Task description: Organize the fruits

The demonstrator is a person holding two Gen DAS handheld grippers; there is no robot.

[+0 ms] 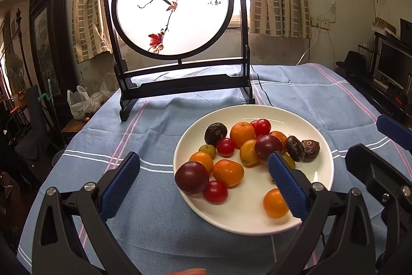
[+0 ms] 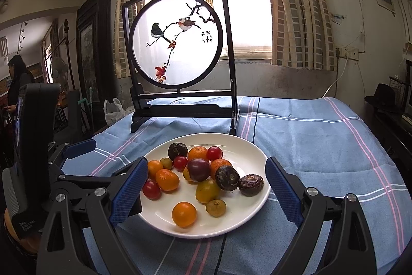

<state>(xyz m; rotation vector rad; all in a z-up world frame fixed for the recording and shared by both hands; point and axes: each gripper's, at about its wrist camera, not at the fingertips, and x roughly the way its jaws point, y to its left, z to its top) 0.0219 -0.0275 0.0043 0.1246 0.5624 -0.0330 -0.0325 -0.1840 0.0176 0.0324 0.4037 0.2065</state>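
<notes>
Right wrist view: round white ceramic plate (image 2: 247, 146) on the blue striped cloth-covered tabletop (image 2: 309, 146), heaped with mixed small fruits (image 2: 198, 169), unsorted by kind; right claw (image 2: 206, 193) and left claw (image 1: 203, 183) both spread wide, empty, bracketing the plate.

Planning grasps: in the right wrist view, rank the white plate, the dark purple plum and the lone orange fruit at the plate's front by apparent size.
1. White plate, by far the largest.
2. and 3. Dark purple plum and lone orange fruit look alike; the orange one sits nearer the camera, so no ranking.
</notes>
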